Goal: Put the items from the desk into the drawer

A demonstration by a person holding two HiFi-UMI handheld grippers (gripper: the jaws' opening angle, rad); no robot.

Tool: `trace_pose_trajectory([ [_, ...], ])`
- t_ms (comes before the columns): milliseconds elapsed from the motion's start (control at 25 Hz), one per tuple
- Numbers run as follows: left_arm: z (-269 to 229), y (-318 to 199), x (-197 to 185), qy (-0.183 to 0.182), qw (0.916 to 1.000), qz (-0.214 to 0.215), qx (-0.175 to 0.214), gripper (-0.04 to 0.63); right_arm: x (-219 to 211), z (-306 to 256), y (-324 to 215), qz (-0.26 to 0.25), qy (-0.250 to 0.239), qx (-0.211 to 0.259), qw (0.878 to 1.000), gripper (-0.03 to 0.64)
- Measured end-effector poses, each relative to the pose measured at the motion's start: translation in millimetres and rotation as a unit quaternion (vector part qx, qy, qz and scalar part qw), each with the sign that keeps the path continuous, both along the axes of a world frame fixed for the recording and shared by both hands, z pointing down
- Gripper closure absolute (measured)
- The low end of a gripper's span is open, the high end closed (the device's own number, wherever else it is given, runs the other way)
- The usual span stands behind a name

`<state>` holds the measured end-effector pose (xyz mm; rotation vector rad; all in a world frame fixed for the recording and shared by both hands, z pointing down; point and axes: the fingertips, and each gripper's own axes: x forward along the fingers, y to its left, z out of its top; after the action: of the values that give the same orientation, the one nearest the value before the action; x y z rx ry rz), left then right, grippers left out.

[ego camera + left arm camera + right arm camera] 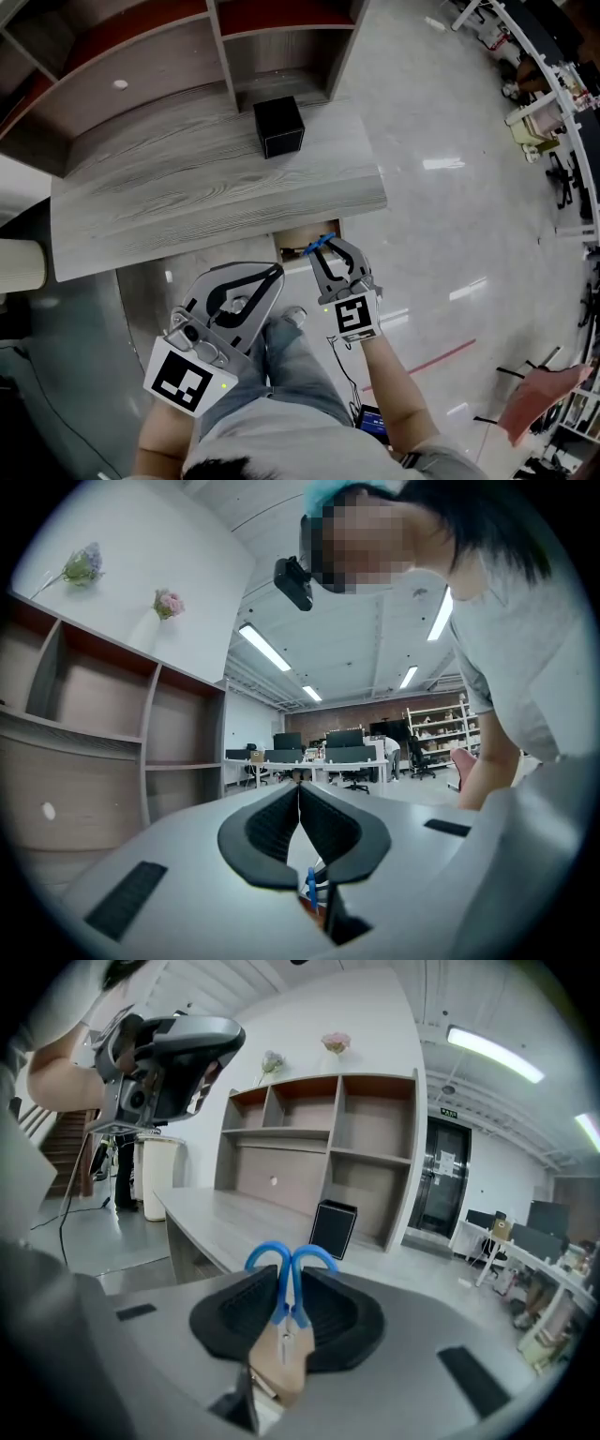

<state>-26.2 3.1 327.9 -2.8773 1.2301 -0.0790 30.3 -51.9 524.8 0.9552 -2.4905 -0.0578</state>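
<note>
Being held out low ahead of the person's body in the head view, both grippers are being aimed toward the front edge of the desk (187, 202). The right gripper (328, 244) is being reached furthest forward on a bare forearm, its tips being kept just above the open drawer (292, 247) under the desk edge. Its 2 jaws are being pressed onto the blue-handled scissors (319, 247), which are being carried over the drawer opening and not yet laid inside. The left gripper (277, 270) is being held back and to the left, near the person's knee, tilted toward the right one; its jaws are being kept together with nothing between them.

From the right gripper view, the 2 blue handle loops are being shown poking up past the closed pads, a detail being lost in the small blue streak overhead. That view is also showing the black box (333, 1229) standing upright on the desktop before the shelf unit (328, 1138), with 2 flowers on top. In the left gripper view, the meeting jaw tips are being seen clearly, and a sliver of blue is being glimpsed below them.
</note>
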Motion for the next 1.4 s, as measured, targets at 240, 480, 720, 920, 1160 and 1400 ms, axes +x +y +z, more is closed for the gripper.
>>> trace_pose_trajectory([
  [240,7,-2,-16,-0.002,0.9999,-0.012,-0.006,0.584,2,32,-12,0.027,0.050,-0.031,0.998,0.522],
  [480,6,-2,-22,-0.003,0.9998,-0.019,-0.006,0.584,6,53,-12,0.027,0.089,-0.051,0.994,0.518],
  [720,6,-3,-21,-0.003,0.9998,-0.018,-0.006,0.584,10,62,-7,0.026,0.093,-0.075,0.992,0.509],
  [920,5,-4,-18,-0.005,0.9999,-0.014,-0.006,0.584,13,60,-10,0.034,0.086,-0.080,0.993,0.495],
  [1160,6,-4,-16,-0.005,0.9999,-0.012,-0.004,0.584,14,52,-12,0.037,0.063,-0.075,0.994,0.502],
  [1400,-1,0,-13,-0.004,1.0000,-0.007,0.002,0.584,9,25,-11,0.046,0.003,-0.071,0.996,0.596],
])
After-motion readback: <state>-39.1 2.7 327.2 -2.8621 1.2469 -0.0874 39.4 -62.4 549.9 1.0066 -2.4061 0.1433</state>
